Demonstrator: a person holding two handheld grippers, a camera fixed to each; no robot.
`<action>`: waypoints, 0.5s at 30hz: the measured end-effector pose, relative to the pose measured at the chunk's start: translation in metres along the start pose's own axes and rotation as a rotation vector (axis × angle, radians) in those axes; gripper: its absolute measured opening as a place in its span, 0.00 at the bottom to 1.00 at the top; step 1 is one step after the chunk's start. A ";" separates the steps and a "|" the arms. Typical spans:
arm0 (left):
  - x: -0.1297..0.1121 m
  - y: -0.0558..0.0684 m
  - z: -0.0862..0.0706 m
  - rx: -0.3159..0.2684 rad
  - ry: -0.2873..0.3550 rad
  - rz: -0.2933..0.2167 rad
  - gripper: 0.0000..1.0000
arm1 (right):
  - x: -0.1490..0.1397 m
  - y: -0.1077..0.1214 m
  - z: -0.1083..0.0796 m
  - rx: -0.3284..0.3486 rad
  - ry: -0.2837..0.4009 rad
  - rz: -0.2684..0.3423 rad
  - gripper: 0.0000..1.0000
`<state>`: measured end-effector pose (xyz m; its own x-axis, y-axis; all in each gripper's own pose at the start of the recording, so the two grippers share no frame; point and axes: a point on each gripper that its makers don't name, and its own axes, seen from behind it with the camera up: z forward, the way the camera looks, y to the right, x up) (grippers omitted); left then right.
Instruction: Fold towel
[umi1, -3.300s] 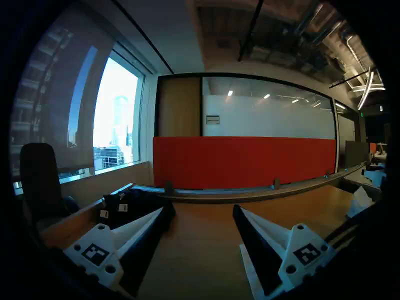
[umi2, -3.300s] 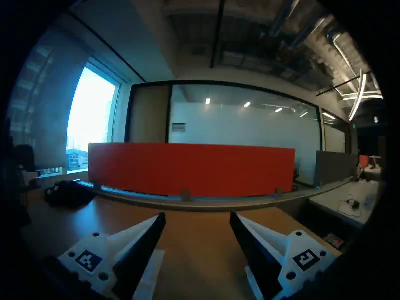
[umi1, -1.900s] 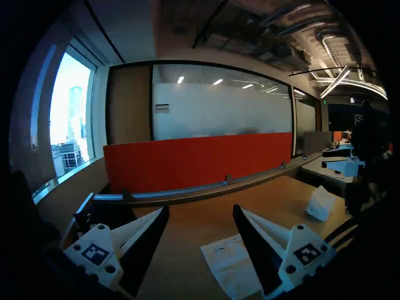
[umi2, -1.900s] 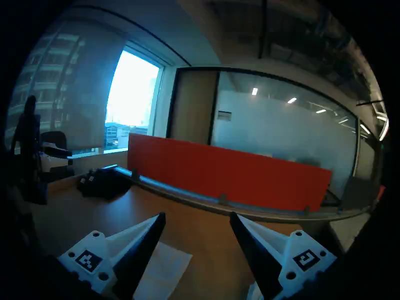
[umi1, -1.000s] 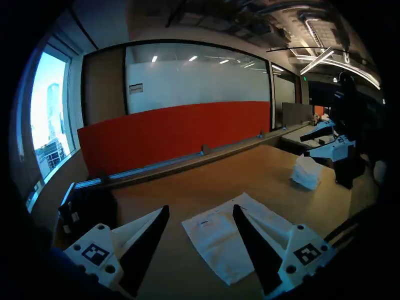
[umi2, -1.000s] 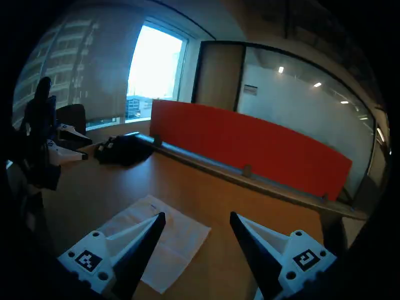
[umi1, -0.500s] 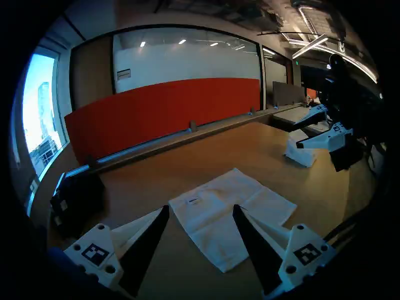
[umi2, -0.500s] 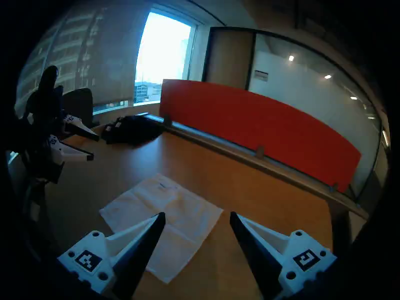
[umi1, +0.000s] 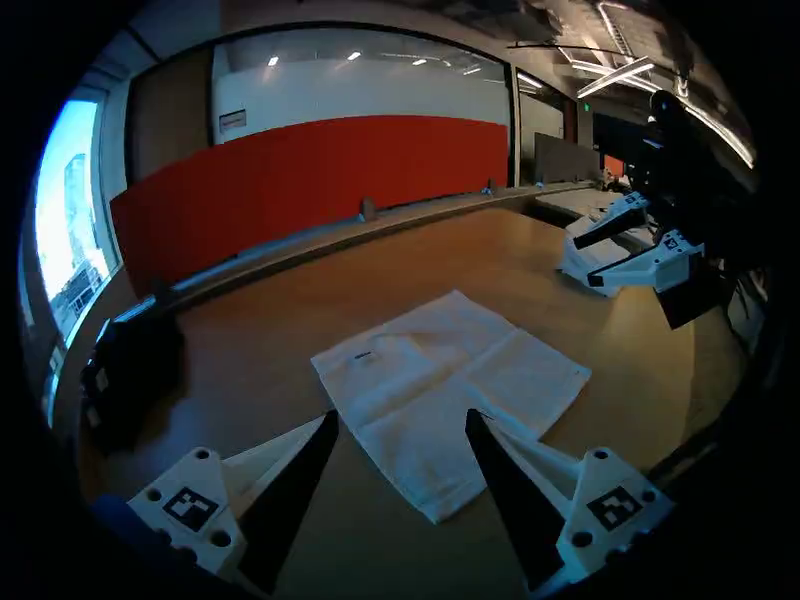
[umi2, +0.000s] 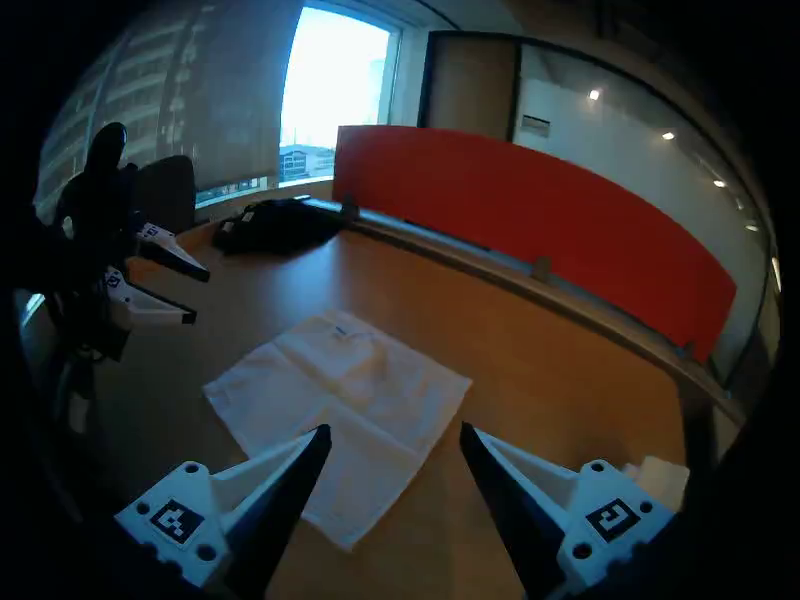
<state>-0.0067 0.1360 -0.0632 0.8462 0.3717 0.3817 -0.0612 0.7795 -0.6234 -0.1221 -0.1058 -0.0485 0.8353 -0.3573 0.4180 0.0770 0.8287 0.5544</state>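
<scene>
A white towel (umi1: 448, 376) lies spread flat on the wooden desk (umi1: 470, 255), creased into quarters, with a small tag near its far corner. My left gripper (umi1: 400, 420) hangs open above the towel's near edge. In the right gripper view the towel (umi2: 340, 390) lies ahead, and my right gripper (umi2: 394, 432) is open over its near corner. The right gripper (umi1: 625, 250) appears at the right of the left gripper view, held above the desk. The left gripper (umi2: 150, 275) appears at the left of the right gripper view, in a dark-sleeved hand.
A red divider panel (umi1: 300, 175) runs along the desk's far edge. A black bag (umi2: 280, 225) lies on the desk by the window; the bag (umi1: 125, 380) sits left of the towel. A small white folded cloth (umi2: 660, 475) lies at the desk's right end.
Both grippers have tipped downward and moved in over the desk, so the towel has come fully into view under their fingers. Both stay open.
</scene>
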 end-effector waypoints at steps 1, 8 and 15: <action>-0.004 0.000 0.002 -0.001 -0.009 -0.001 0.94 | -0.003 0.000 0.001 0.001 -0.005 0.001 1.00; -0.030 0.003 0.016 -0.010 -0.061 -0.003 0.94 | -0.024 -0.006 0.012 0.018 -0.038 0.005 1.00; -0.053 0.007 0.025 -0.030 -0.106 0.003 0.94 | -0.046 -0.016 0.022 0.039 -0.073 0.002 1.00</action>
<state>-0.0650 0.1344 -0.0705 0.7853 0.4265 0.4489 -0.0463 0.7633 -0.6443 -0.1739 -0.1120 -0.0603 0.7932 -0.3871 0.4701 0.0525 0.8125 0.5805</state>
